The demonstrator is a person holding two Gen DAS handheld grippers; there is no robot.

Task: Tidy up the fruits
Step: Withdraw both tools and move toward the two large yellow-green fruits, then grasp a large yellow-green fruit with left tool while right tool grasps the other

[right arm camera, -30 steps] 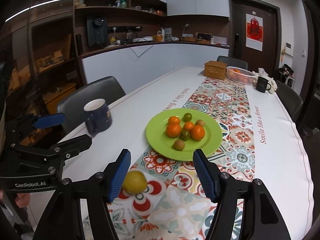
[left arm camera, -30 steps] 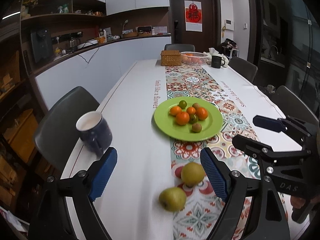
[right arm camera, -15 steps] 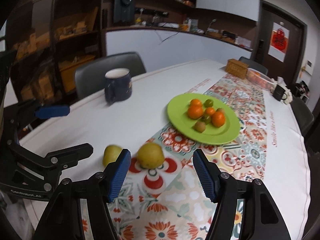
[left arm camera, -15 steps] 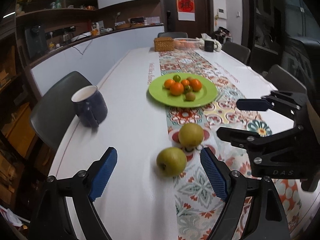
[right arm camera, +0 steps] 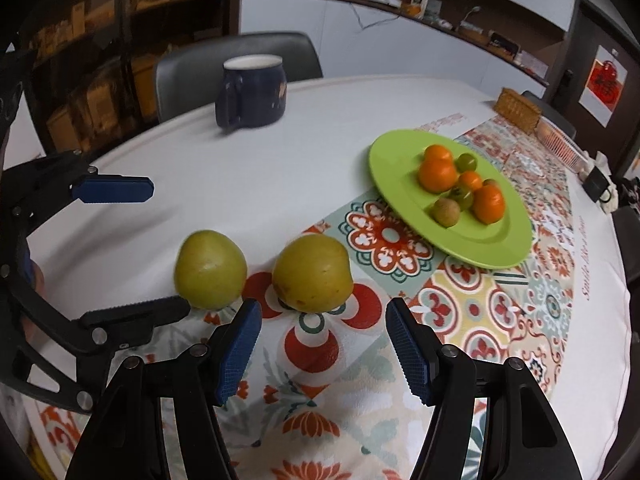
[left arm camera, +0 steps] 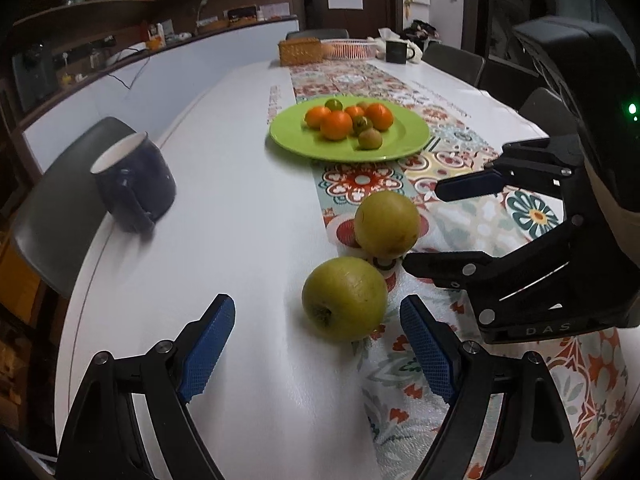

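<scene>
Both tongs, left (left arm camera: 316, 346) and right (right arm camera: 324, 350), gape empty. Two pears, greener (left arm camera: 345, 298) and yellower (right arm camera: 312, 272), sit lower-centre on the table (left arm camera: 224, 216): firm, rounded, probably slippery; grip across the widest girth.

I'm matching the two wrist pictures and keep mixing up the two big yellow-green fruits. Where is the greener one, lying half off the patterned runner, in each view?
Left wrist view: the greener fruit lies low centre, just ahead of the left gripper, nearer than the yellower fruit.
Right wrist view: it is left of centre, left of the yellower fruit.
Shared landmark: the green plate of small fruits.
</scene>
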